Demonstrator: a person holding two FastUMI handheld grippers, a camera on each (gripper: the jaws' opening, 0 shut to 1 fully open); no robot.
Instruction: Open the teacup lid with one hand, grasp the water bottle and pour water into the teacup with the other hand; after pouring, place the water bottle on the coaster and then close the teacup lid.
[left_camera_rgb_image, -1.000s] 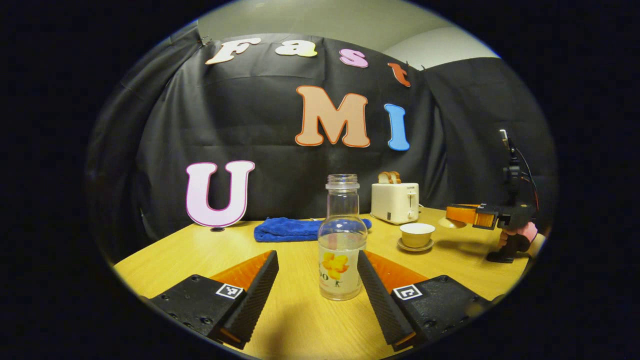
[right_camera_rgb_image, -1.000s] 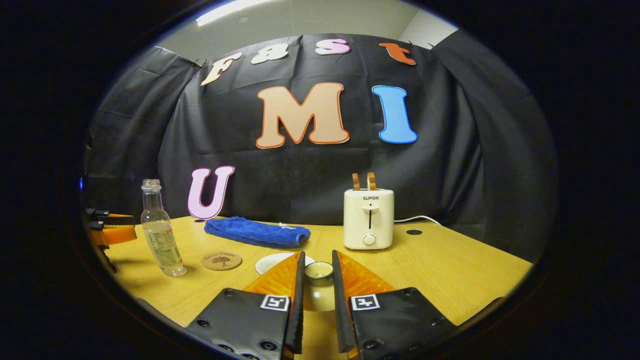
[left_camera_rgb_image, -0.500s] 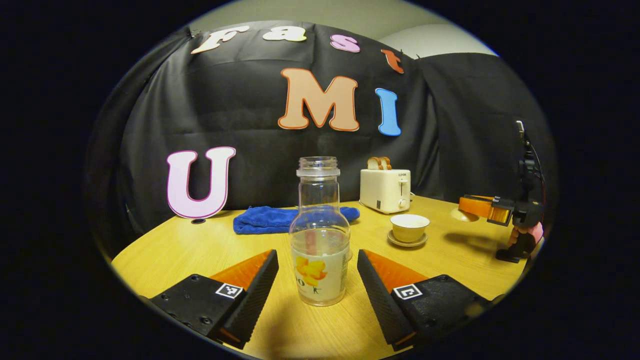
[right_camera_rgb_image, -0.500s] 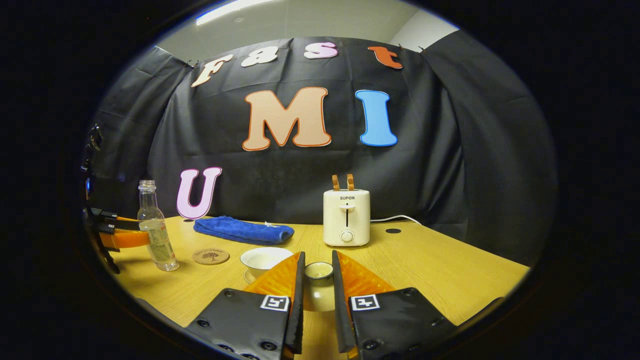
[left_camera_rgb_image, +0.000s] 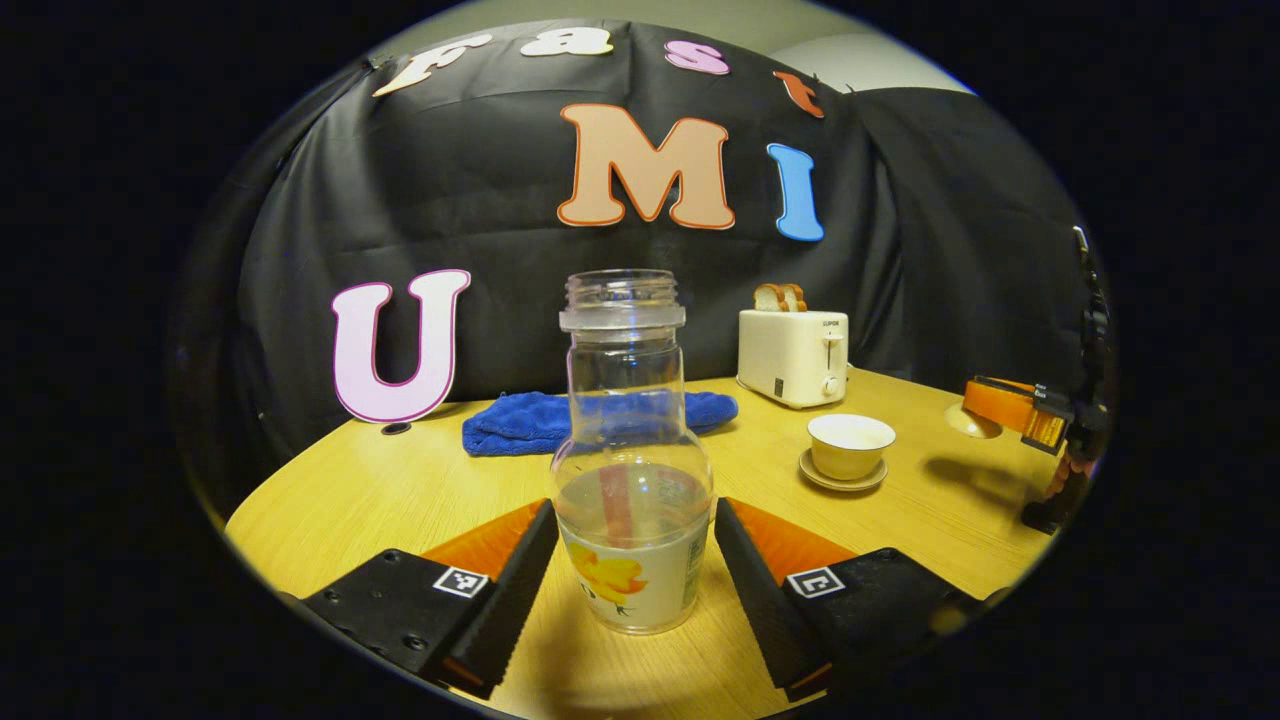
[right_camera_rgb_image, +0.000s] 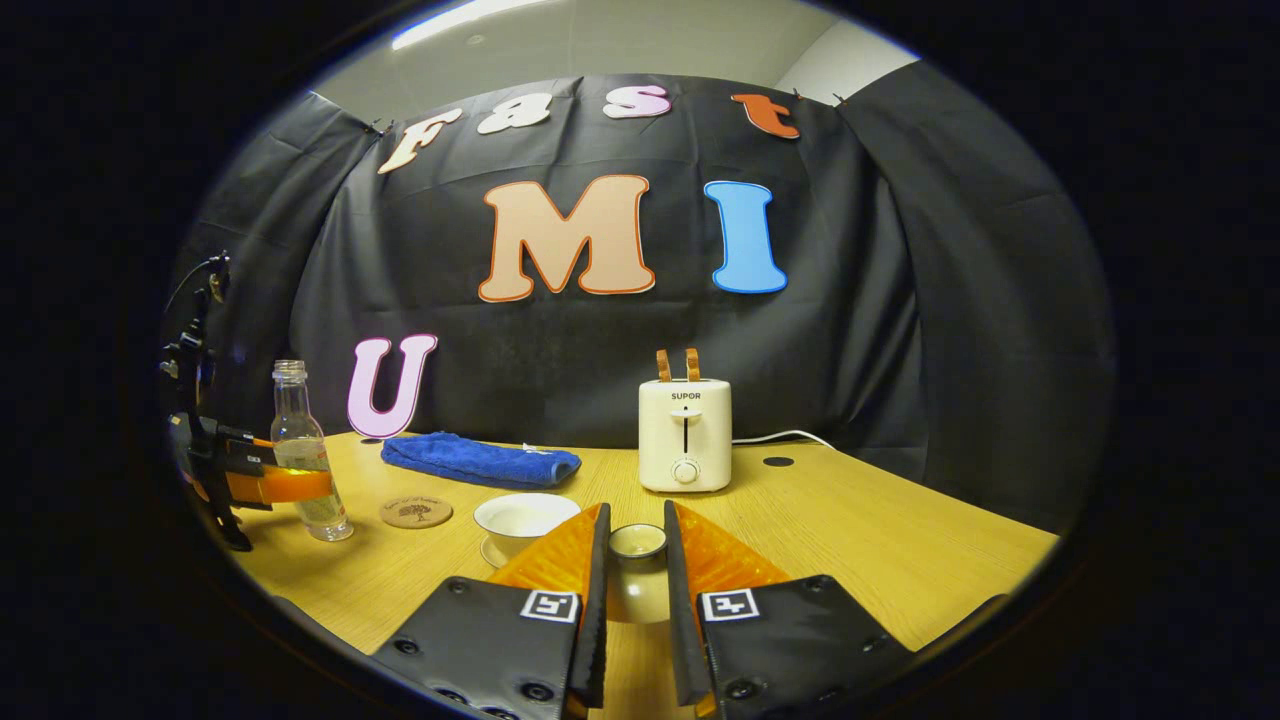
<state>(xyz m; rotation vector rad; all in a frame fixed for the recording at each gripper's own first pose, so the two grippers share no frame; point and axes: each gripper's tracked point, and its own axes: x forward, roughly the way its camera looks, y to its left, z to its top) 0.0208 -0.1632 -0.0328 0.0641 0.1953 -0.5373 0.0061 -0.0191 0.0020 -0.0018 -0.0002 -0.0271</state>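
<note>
A clear uncapped water bottle with a little water stands on the table between the fingers of my left gripper. That gripper is open, with both fingers close beside the bottle's lower body. In the right gripper view the bottle stands at the far left, just left of a round brown coaster. The uncovered teacup rests on its saucer. My right gripper is shut on the teacup lid, held above the table to the right of the teacup.
A white toaster with bread in it stands at the back of the wooden table. A folded blue towel lies behind the coaster and cup. The black cloth wall closes off the far side.
My left gripper has moved forward, so the bottle now stands between its fingers. My right gripper has drifted a little right with the lid in it.
</note>
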